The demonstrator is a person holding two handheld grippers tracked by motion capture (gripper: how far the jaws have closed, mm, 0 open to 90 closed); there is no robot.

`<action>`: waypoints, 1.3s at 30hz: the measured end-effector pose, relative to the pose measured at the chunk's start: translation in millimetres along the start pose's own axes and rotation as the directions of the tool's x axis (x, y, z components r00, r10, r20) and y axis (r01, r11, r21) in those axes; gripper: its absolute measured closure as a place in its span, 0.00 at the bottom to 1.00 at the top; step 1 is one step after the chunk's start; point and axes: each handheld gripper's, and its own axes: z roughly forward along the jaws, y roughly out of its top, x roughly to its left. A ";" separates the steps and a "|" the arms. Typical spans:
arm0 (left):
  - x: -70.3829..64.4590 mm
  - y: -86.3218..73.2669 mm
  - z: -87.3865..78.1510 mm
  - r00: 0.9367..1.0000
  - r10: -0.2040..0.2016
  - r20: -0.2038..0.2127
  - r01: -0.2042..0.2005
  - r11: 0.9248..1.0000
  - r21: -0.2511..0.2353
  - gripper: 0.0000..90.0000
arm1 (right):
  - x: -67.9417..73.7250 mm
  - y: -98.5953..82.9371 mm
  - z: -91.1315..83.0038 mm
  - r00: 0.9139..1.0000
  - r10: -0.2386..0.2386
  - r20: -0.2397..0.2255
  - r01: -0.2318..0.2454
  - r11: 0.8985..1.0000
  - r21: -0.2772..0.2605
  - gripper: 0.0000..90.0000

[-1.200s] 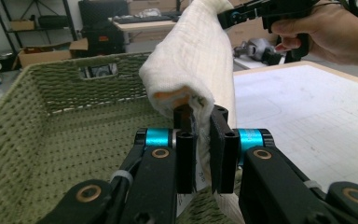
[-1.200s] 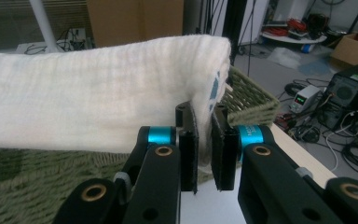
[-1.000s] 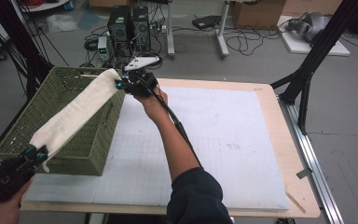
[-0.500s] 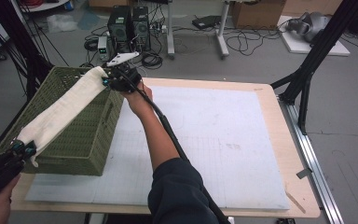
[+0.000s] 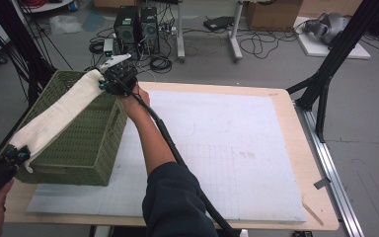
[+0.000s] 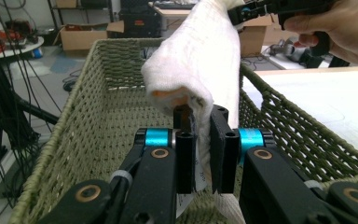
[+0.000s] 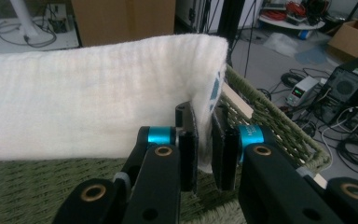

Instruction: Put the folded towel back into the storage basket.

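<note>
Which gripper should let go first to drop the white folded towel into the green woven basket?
Probably right: the right gripper holds its towel end over the basket's far rim; the left gripper is at the near edge.

A wooden table [image 5: 286, 106] with a pale top and rounded corners carries 1 large white mat [image 5: 227, 148] that covers most of it, leaving a bare wood border at the far and right edges. A faint grid shows on the mat. 1 green woven basket [image 5: 86, 148] stands on the table's left end, partly on the mat, its left side overhanging the mat's left edge.
</note>
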 end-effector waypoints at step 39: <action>-79.2 17.6 33.9 0.946 -0.013 0.325 0.026 0.999 -0.035 0.20 | -31.3 -103.9 -161.8 0.987 0.147 0.065 -0.146 0.989 -0.015 0.23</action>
